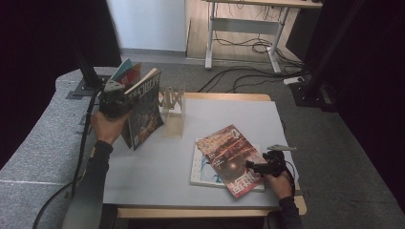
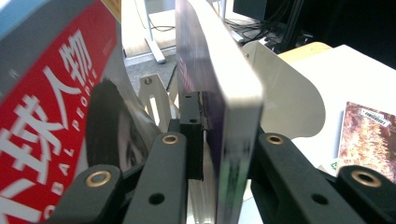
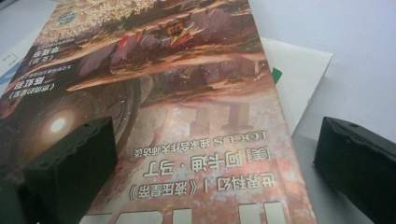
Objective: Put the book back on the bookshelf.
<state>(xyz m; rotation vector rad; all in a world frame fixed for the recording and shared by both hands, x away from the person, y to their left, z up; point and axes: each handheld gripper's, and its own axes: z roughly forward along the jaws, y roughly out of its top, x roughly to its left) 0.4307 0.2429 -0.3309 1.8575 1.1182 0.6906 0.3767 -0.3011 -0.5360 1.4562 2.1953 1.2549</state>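
Note:
A thick dark-covered book (image 1: 145,112) stands upright at the table's left back, and my left gripper (image 1: 114,102) is shut on it. In the left gripper view the jaws (image 2: 229,140) clamp the book's (image 2: 224,93) edge from both sides. A red magazine (image 2: 51,107) leans close on its left. Near the front right, a reddish book (image 1: 228,152) lies flat on a white book (image 1: 203,167). My right gripper (image 1: 253,167) is open at its corner. One jaw is over the reddish cover (image 3: 187,93), the other over the bare table, in the right gripper view (image 3: 217,154).
A pale book rack (image 1: 173,107) stands beside the upright book, its white panel (image 2: 285,93) just behind it. The grey table (image 1: 229,114) has free room in the middle. Behind it are a desk frame (image 1: 248,28) and floor cables (image 1: 248,47).

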